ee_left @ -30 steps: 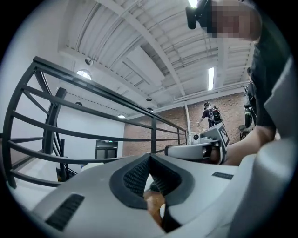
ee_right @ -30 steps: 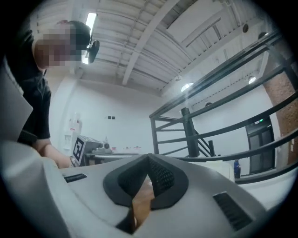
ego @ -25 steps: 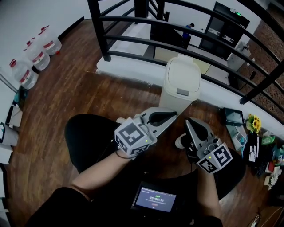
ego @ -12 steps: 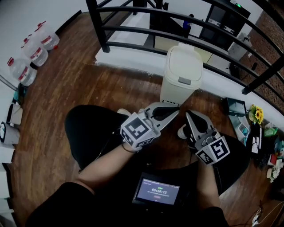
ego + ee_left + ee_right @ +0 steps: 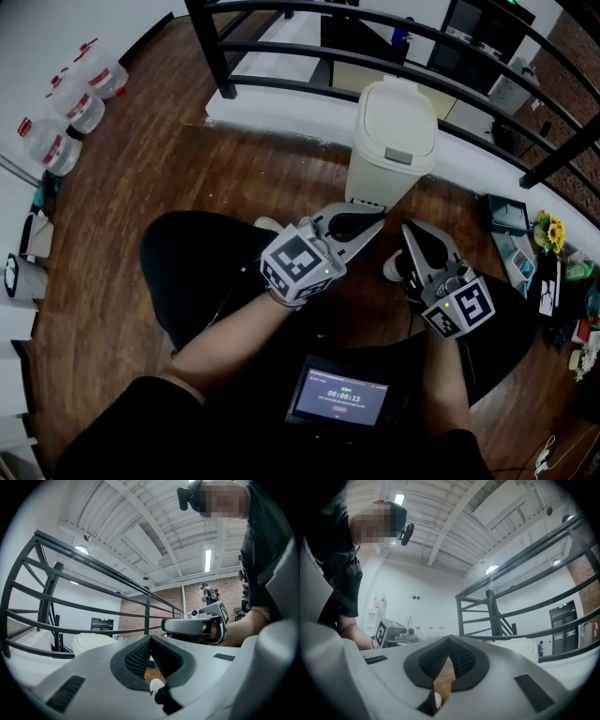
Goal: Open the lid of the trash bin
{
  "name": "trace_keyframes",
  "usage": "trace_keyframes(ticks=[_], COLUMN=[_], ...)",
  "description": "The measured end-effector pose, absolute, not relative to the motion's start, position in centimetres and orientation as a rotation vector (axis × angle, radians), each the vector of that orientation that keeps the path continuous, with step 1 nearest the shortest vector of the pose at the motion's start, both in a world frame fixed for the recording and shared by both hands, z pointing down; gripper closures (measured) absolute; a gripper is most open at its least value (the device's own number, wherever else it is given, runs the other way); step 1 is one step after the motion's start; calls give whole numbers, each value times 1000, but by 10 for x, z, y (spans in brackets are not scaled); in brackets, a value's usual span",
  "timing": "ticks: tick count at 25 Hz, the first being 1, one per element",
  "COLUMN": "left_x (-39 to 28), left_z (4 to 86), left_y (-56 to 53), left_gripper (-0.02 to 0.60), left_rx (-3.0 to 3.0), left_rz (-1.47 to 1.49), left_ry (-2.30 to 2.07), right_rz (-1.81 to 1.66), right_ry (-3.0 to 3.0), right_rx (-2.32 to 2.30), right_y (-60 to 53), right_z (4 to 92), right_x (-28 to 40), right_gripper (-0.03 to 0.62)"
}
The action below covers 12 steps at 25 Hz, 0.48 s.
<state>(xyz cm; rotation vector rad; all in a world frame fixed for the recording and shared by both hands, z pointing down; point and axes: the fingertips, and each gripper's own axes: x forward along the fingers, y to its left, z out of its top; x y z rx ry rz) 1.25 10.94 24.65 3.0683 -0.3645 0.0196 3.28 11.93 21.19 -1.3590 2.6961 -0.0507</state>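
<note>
Cream plastic lidded trash bin (image 5: 377, 176), lid (image 5: 397, 114) down, on wooden floor (image 5: 234, 178).
Left gripper (image 5: 378, 223) and right gripper (image 5: 409, 231): jaws closed together, empty, tips near bin base, bin at 12 o'clock.

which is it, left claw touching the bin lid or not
Apart: head view shows the left claw short of the lid, bin wall visible between them.

A: Where does the head view sit?
B: Above the person, facing steeply down onto the left gripper (image 5: 377, 223), the right gripper (image 5: 410, 231) and the wooden floor (image 5: 141, 187). The trash bin (image 5: 394, 141) stands just beyond them.
A: And the gripper views?
B: Each sits low behind its own jaws, close up, tilted upward. All three views share the trash bin's lid and the black railing (image 5: 211, 47).
</note>
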Motion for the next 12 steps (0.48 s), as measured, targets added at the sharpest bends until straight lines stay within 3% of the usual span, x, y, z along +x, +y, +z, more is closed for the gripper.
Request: trace_keyframes(ticks=[12], left_x=[6], left_z=[250], left_y=[110], left_gripper=[545], left_rx=[3051], left_rz=[21], left_ry=[-378], right_rz=[-99], right_ry=[2687], right_rx=[-1342], right_y=[122], right_z=[218], right_x=[27], right_gripper=[572])
